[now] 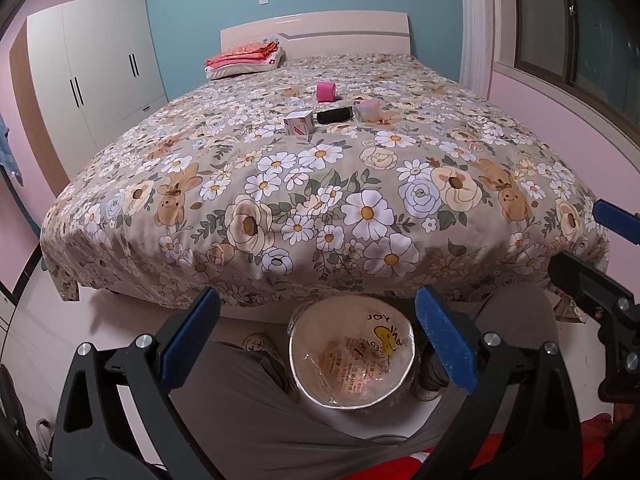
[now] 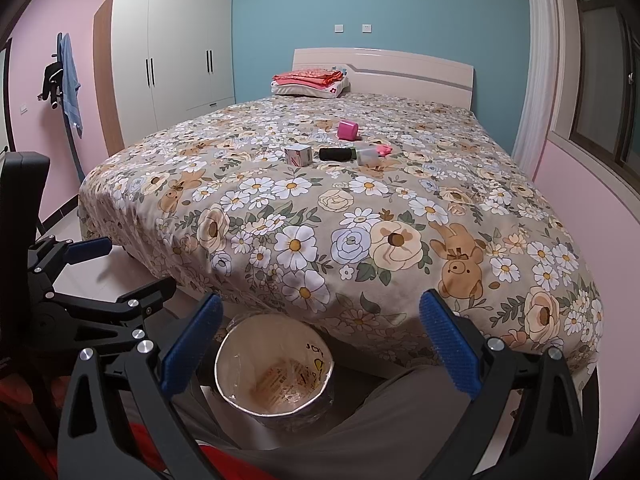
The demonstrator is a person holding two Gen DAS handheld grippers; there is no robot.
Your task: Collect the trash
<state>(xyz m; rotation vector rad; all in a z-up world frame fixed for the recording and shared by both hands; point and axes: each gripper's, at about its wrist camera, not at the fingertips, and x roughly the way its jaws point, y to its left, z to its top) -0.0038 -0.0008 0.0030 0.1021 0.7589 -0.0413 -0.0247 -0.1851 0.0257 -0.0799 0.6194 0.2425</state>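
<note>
A: We have the trash laid out mid-bed: a small white carton with pink print (image 2: 298, 155), a black cylinder lying on its side (image 2: 337, 154), a pale translucent wrapper-like lump (image 2: 368, 157) with something pink just beside it, and a bright pink cube-shaped container (image 2: 347, 129) a little nearer the headboard (image 2: 420, 68).

B: And the round cream waste bin lined with clear plastic (image 1: 352, 360) stands on the floor at the foot edge of the bed with the floral bear-print cover (image 1: 320, 184), between our knees.

A: How far along are we?

B: By our reckoning, barely started. Some printed packaging already sits in the bin's bottom, but every piece on the cover remains to be fetched.

A: The tools?

B: Our left tool (image 1: 316, 344) is spread wide with nothing between its blue pads, poised over the bin. Our right tool (image 2: 320, 344) is equally agape and empty.

A: Any writing?

B: Inside the bin wall we read "JOY" above a yellow cartoon figure. The print on the packet in the bin and on the carton is too small to make out.

A: Beyond that, folded red and pink bedding (image 2: 308, 78) at the head corner and a white wardrobe (image 2: 176, 56) off the bed's left side.
</note>
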